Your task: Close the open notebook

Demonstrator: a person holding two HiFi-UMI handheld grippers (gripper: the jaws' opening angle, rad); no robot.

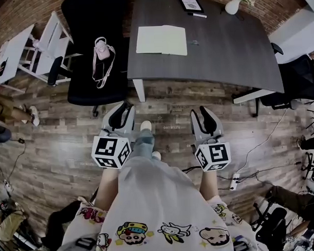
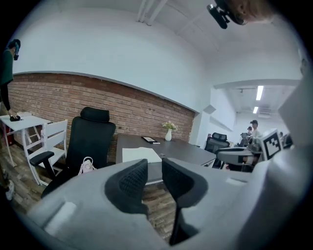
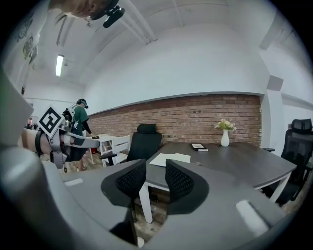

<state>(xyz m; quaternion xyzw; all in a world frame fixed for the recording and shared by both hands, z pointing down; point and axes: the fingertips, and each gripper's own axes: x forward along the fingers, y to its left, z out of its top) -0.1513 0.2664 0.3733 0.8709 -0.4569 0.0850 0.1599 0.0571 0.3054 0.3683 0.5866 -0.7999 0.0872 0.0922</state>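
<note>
Wood-plank flooring (image 1: 55, 151) is spreading across the middle of the head view, and the dark table (image 1: 221, 53) is filling the upper right. I am seeing the notebook (image 1: 161, 40) lying open and flat near the table's left edge — pale pages up, well apart from both claws. Further up the frame, a tablet (image 1: 191, 3), a pen (image 1: 197, 15) and a white vase (image 1: 233, 5) are sitting near the table's far edge. A black office chair (image 1: 95, 37) is standing just left of the table, with a pink bag (image 1: 101, 51) resting on its seat.

The left gripper (image 1: 123, 112) is hovering at centre-left over the floor, short of the table. Its own view is showing the jaws standing slightly apart with nothing between them. The right gripper (image 1: 203, 120) is hanging at centre-right, about level with the left one — its jaws are also parted, a little wider, and gripping nothing. Both are pointing up-frame toward the table.
</note>
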